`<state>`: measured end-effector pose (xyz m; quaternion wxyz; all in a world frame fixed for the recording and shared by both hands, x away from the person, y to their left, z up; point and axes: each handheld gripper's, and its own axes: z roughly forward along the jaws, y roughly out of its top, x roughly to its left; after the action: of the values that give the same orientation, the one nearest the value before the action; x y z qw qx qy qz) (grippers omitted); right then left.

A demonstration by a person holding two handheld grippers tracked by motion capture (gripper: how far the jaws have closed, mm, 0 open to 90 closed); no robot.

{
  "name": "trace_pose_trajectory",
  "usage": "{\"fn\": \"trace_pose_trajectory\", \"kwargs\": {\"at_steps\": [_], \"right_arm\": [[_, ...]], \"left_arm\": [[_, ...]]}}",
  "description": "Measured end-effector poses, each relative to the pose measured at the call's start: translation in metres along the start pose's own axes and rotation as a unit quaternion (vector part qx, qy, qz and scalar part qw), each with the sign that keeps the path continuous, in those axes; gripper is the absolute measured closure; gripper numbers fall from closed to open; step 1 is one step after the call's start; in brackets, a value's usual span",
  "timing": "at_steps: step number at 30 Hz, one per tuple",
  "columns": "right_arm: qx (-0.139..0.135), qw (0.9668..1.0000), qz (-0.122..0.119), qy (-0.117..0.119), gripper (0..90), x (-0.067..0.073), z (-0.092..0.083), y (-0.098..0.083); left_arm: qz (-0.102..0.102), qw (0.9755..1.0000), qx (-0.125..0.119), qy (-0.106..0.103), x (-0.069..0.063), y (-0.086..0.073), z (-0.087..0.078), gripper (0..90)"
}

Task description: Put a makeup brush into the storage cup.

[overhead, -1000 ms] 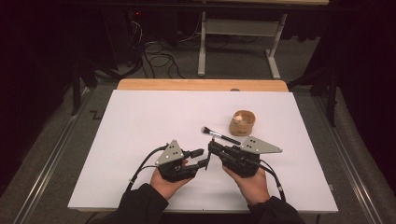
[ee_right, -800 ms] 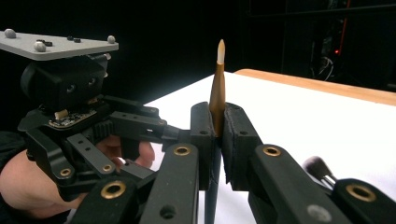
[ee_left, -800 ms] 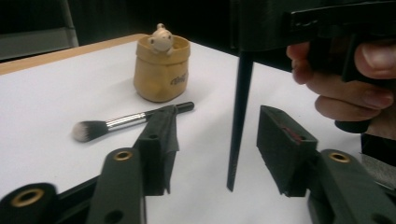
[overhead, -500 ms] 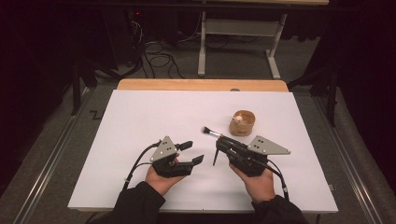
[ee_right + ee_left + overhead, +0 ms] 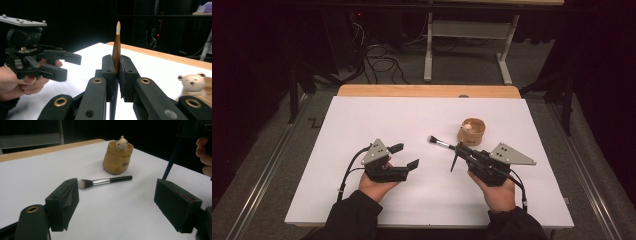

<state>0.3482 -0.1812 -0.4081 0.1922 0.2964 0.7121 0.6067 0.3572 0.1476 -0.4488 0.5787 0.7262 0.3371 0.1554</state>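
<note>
Right tool (image 5: pixel 460 156): clamped on slim pencil-like stick (image 5: pixel 116 47), stiff, light; grip mid-shaft
Left tool (image 5: pixel 404 156): jaws just opening, nothing between
Makeup brush (image 5: pixel 105 180): on worktop (image 5: pixel 377 120) ahead of left tool, light; take the handle

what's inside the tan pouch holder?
A small pale bear figure pokes its head above the rim of the tan pouch holder, also visible in the right gripper view. Its lower body and anything else inside are hidden by the holder's wall.
</note>
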Motion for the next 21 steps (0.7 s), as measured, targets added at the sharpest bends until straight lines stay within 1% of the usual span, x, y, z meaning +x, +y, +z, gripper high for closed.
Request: {"fn": "trace_pose_trajectory", "kwargs": {"at_steps": [3, 5, 9, 11, 12, 14, 16, 21], "right_arm": [[-0.001, 0.9999, -0.005, -0.009, 85.3, -0.003, -0.003, 0.000], [-0.003, 0.9999, -0.004, -0.014, 85.3, -0.005, -0.005, 0.001], [-0.006, 0.9997, -0.005, -0.023, 85.4, -0.010, -0.009, 0.001], [-0.007, 0.9995, -0.006, -0.029, 85.4, -0.012, -0.012, 0.001], [-0.007, 0.9994, -0.007, -0.032, 85.4, -0.013, -0.013, 0.001], [-0.009, 0.9992, -0.007, -0.038, 85.4, -0.016, -0.016, 0.001], [-0.009, 0.9990, -0.007, -0.042, 85.4, -0.018, -0.018, 0.001], [-0.012, 0.9983, -0.009, -0.057, 85.4, -0.024, -0.024, 0.001]], "left_arm": [[-0.001, 1.0000, -0.003, 0.007, 0.004, 0.001, -0.003, 16.8], [0.000, 0.9999, -0.002, 0.012, 0.006, 0.001, -0.005, 16.1], [0.004, 0.9996, -0.003, 0.028, 0.012, 0.003, -0.012, 15.0], [0.003, 0.9995, -0.004, 0.032, 0.016, 0.003, -0.015, 14.3], [0.004, 0.9993, -0.003, 0.037, 0.018, 0.003, -0.017, 13.8], [0.016, 0.9985, 0.002, 0.052, 0.020, 0.003, -0.019, 11.0], [0.018, 0.9979, 0.004, 0.063, 0.023, 0.002, -0.022, 9.5], [0.017, 0.9971, 0.006, 0.074, 0.028, 0.001, -0.029, 6.3]]}}
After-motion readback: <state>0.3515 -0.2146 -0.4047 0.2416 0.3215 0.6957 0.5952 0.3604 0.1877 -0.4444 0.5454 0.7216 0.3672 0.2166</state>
